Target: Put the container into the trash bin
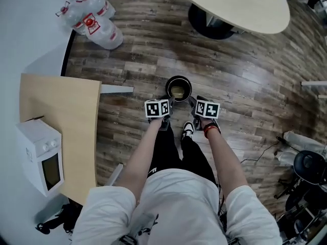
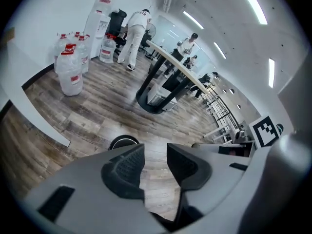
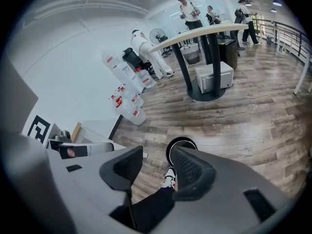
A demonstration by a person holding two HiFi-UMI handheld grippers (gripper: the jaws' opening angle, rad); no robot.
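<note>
Grey-brown wood-plank flooring (image 1: 138, 60) is spread across the whole room. On it, straight ahead of the person, a round black trash bin (image 1: 179, 82) is stood upright. A pale tan container (image 1: 178, 91) is seen lying inside the bin, too small for its shape to be made out. The left gripper (image 2: 155, 150) is held just beside the bin's near rim, with its jaws set apart and only bare floor between them. The right gripper (image 3: 157, 152) is held level with it, jaws likewise parted and holding nothing, a white-and-black shoe (image 3: 168, 176) showing through the gap. A white microwave oven (image 1: 38, 154) is placed on a light wooden table (image 1: 66, 116) at the left.
</note>
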